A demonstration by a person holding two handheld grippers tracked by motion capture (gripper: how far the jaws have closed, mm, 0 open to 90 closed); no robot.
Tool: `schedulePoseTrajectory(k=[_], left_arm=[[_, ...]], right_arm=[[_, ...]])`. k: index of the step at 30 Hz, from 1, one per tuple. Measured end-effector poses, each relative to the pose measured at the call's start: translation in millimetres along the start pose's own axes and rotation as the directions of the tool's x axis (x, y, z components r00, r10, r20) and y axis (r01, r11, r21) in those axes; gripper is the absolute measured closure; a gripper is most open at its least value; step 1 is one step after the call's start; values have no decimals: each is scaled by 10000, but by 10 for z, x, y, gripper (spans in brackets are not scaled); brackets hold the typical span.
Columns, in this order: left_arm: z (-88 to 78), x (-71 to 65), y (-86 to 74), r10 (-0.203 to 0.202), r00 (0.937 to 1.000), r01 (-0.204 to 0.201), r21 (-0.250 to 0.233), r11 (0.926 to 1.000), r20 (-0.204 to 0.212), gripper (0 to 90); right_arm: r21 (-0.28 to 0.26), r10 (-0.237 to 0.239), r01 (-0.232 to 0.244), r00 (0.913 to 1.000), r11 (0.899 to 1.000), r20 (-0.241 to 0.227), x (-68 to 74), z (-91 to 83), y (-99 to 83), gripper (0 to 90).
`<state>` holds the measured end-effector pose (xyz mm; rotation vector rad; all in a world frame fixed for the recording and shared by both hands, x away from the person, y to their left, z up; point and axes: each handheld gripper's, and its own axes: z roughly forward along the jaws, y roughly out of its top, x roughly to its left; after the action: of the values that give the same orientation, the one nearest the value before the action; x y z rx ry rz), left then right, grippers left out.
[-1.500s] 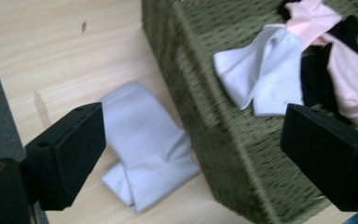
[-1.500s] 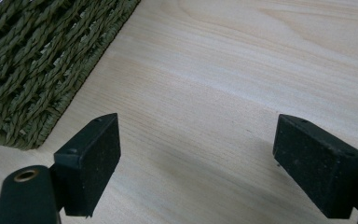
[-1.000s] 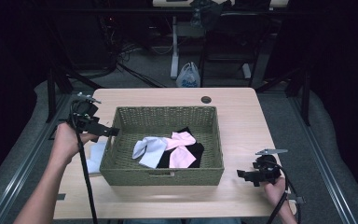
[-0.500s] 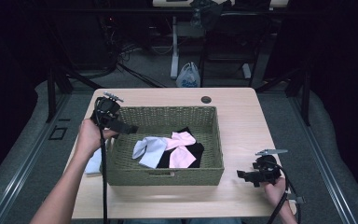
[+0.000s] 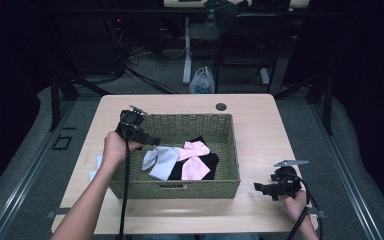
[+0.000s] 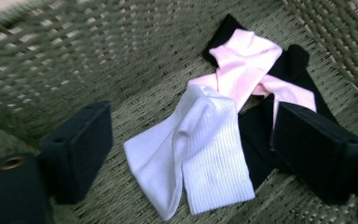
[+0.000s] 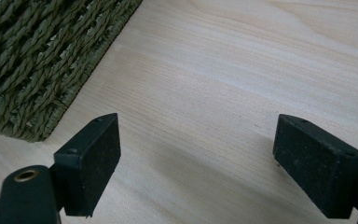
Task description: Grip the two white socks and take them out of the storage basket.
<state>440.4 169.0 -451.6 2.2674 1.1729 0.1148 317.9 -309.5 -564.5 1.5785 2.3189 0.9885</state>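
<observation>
A: Bench (image 5: 260, 120) first: pale wood, with a green wicker basket (image 5: 230, 150) sitting in the middle of it. What's inside?

B: Socks. A black pair at the bottom, a pink pair (image 6: 244, 70) crossed over it, and a white pair (image 6: 200, 154) lying nearest the left gripper (image 6: 191, 149), on the basket floor toward the person's left. One more pale piece of fabric (image 5: 96, 170) lies on the bench outside the basket's left wall; I cannot tell what it is.

A: And the grippers?

B: The left gripper (image 5: 152, 141) is over the left rim, dipping into the basket. Its jaws stand apart and have just been closing a little; the white pair shows between them in the left gripper view, but the pads are not on it. The right gripper (image 5: 260, 189) rests on the bench to the right of the basket, jaws wide apart with bare wood between them.

A: So the step in hand looks like picking up the white socks. How to do it well?

B: I'd lower until both pads straddle the ribbed cuffs, where the two socks overlap, so one pinch takes both. Keep clear of the pink sock that touches their top edge, or it may lift along. Pinch near the fabric's middle fold, not a loose corner, and avoid snagging the weave underneath.
</observation>
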Motion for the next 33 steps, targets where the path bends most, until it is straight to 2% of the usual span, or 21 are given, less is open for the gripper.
schedulePoseTrajectory(k=[2,9,13,14,19,23,25,26,29,33], left_arm=[[82,-2,-4,-42,10000,43,182,9998,-15,166],[314,-22,-14,61,9999,-68,681,9977,116,305],[402,-23,-7,-42,10000,43,981,9952,-14,360],[455,-30,-4,-80,9998,99,1191,9928,-161,375],[571,-34,-18,-145,9997,173,1546,9878,-192,463],[624,-35,-28,-165,9998,182,1753,9843,-112,561],[634,-32,-33,-214,9997,228,1725,9848,-99,645],[635,-33,-34,-159,9998,172,1731,9848,-85,714],[630,-51,-47,-1,10000,9,1751,9846,-47,845],[571,-66,-72,38,10000,-44,1664,9861,37,866]], right_arm=[[-2,0,0,10000,10000,-9,-1,0,0,147],[-58,31,-31,10000,10000,-12,-11,-9,-2,146],[-80,55,-54,10000,10000,12,-9,-11,-4,147],[-29,18,-18,10000,10000,-29,-10,-9,-2,147],[-3,-8,8,10000,10000,-18,-7,-6,-1,147],[-50,55,-55,10000,10000,53,-11,-13,-4,146],[-49,60,-60,10000,10000,51,-11,-13,-4,147],[-60,66,-65,10000,10000,46,-10,-13,-4,147],[-29,41,-41,10000,10000,6,-13,-15,-3,147],[-32,54,-54,10000,10000,-6,-18,-20,-4,147]])
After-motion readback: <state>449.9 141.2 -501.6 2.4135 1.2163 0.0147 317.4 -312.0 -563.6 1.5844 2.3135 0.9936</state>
